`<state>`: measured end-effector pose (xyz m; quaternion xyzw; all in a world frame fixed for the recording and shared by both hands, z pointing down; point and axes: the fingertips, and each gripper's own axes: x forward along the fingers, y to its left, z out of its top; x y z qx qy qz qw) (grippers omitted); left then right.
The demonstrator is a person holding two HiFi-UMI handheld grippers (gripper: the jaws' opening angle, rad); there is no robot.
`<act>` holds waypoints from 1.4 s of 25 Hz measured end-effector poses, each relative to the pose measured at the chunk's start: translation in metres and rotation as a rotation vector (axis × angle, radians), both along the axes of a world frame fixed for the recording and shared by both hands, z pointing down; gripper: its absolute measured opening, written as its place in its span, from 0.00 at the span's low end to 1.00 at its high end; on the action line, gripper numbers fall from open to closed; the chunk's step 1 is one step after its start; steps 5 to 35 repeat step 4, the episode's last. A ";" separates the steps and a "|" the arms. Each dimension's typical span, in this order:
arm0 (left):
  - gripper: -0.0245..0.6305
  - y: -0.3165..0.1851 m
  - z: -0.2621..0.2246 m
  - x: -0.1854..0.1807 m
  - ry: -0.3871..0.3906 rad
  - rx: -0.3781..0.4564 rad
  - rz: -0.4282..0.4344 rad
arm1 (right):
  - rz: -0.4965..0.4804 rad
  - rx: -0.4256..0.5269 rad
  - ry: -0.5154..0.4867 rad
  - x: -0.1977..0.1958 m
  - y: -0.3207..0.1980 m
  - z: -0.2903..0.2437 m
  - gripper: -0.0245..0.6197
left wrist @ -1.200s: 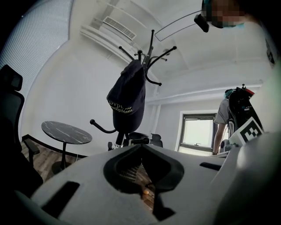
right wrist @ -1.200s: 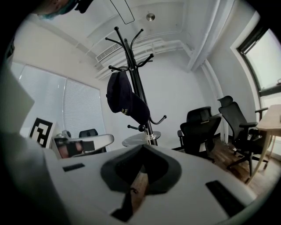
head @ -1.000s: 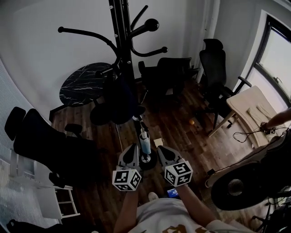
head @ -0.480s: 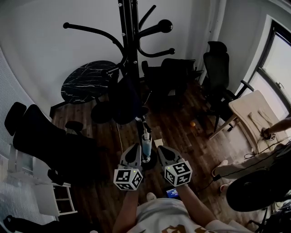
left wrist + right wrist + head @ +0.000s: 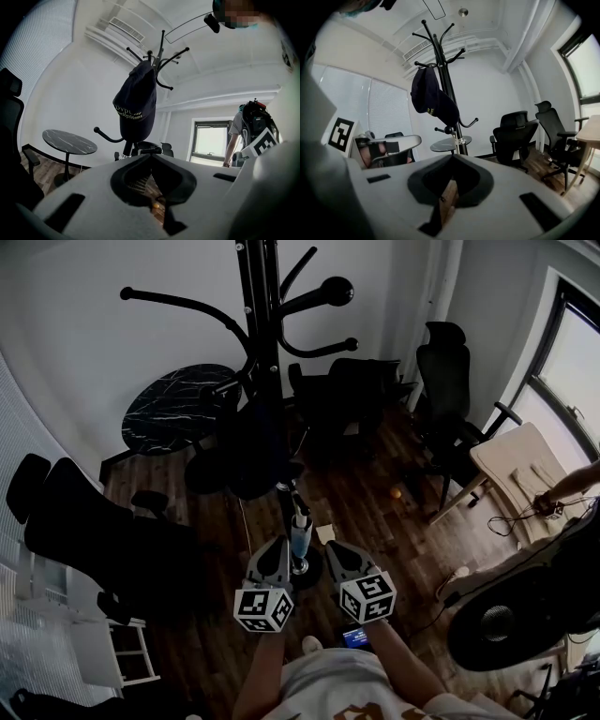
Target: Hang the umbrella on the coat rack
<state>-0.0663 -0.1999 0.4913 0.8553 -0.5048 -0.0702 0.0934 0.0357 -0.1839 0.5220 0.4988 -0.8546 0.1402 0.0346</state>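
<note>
- Left gripper (image 5: pixel 272 555): jaws together at the tips, nothing between them.
- Right gripper (image 5: pixel 342 555): jaws together, empty.
- The two are held side by side, near the foot of the coat rack (image 5: pixel 259 334).
- Dark cap (image 5: pixel 136 105) hangs on a rack arm.
- Umbrella: cannot be made out in any view.
- Round marble table (image 5: pixel 178 412) stands beside the rack.

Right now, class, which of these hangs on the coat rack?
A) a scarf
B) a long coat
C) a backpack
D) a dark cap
D: a dark cap with pale lettering hangs high on the coat rack, as both gripper views show.
</note>
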 end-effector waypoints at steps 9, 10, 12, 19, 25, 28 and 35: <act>0.07 -0.004 0.002 0.000 0.003 -0.003 -0.001 | 0.011 -0.004 -0.003 0.005 -0.005 0.002 0.05; 0.07 -0.004 0.002 0.000 0.003 -0.003 -0.001 | 0.011 -0.004 -0.003 0.005 -0.005 0.002 0.05; 0.07 -0.004 0.002 0.000 0.003 -0.003 -0.001 | 0.011 -0.004 -0.003 0.005 -0.005 0.002 0.05; 0.07 -0.004 0.002 0.000 0.003 -0.003 -0.001 | 0.011 -0.004 -0.003 0.005 -0.005 0.002 0.05; 0.07 -0.004 0.002 0.000 0.003 -0.003 -0.001 | 0.011 -0.004 -0.003 0.005 -0.005 0.002 0.05; 0.07 -0.004 0.002 0.000 0.003 -0.003 -0.001 | 0.011 -0.004 -0.003 0.005 -0.005 0.002 0.05; 0.07 -0.004 0.002 0.000 0.003 -0.003 -0.001 | 0.011 -0.004 -0.003 0.005 -0.005 0.002 0.05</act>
